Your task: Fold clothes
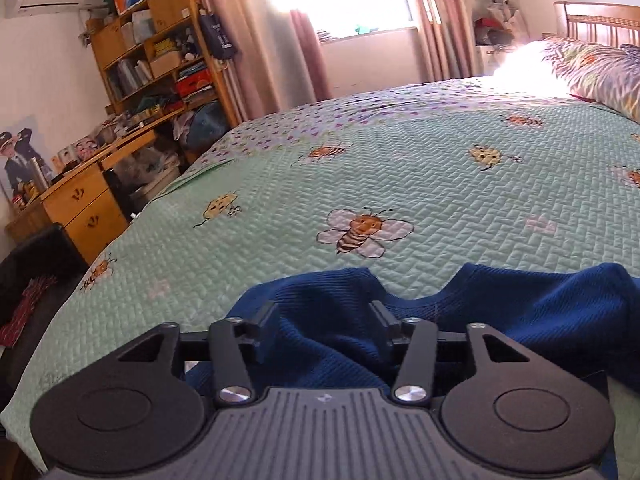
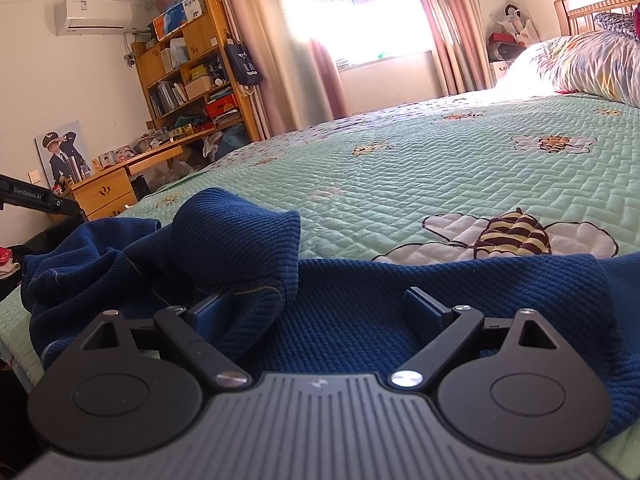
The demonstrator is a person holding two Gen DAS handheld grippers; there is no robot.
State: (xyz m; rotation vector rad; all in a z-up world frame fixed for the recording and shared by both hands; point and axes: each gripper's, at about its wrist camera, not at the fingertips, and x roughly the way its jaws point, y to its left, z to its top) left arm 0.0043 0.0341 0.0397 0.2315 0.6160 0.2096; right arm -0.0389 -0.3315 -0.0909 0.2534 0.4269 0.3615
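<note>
Blue sweater (image 2: 360,320) — crumpled in a loose heap at the near edge of the bed (image 1: 440,184), on a green quilt with bees. Left gripper (image 1: 325,318) — fingers apart over bunched cloth, nothing pinched. Right gripper (image 2: 320,310) — fingers wide, resting on the sweater, gripping nothing

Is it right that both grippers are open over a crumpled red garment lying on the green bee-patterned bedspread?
Not quite: the garment is dark blue, not red, as both wrist views show. The rest holds: the left gripper and right gripper are both open over it, and it lies crumpled on the green bee-patterned bedspread.
</note>
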